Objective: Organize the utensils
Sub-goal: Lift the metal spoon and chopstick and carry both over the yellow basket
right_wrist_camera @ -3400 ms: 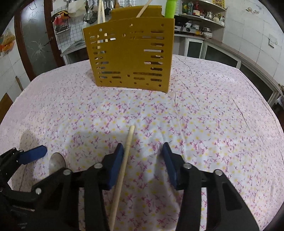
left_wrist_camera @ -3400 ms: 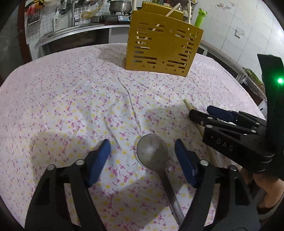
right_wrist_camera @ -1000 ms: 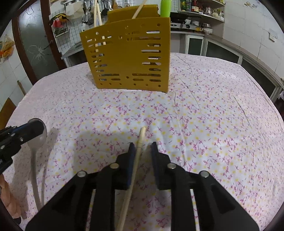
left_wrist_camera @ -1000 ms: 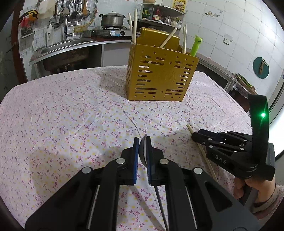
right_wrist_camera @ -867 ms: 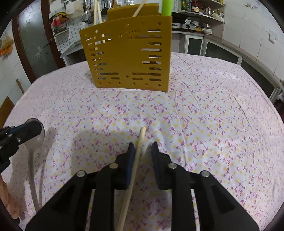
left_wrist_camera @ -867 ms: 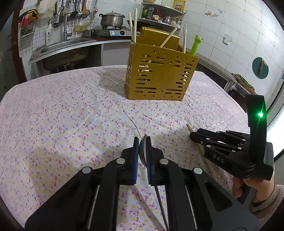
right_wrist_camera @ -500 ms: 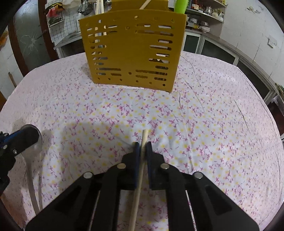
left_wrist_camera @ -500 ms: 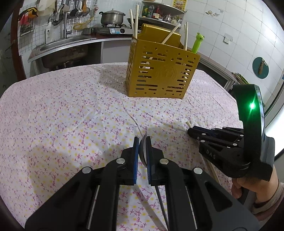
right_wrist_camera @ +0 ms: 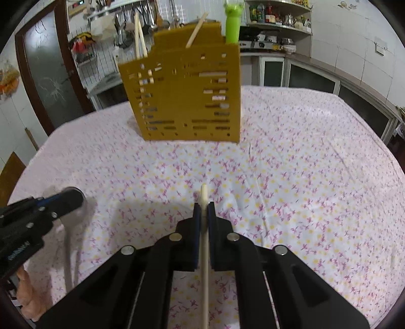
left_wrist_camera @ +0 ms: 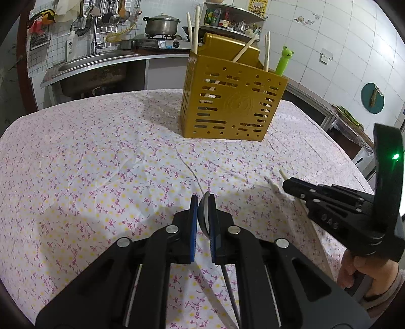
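Since the earlier view, the right gripper has closed onto the chopstick, raised clear of the tablecloth. Left gripper clamps the spoon bowl. Yellow utensil holder stands well ahead of both.

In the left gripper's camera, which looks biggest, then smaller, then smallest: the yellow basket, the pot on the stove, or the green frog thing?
1. yellow basket
2. pot
3. green frog thing

The pot stands farther back, so its true size is unsure.
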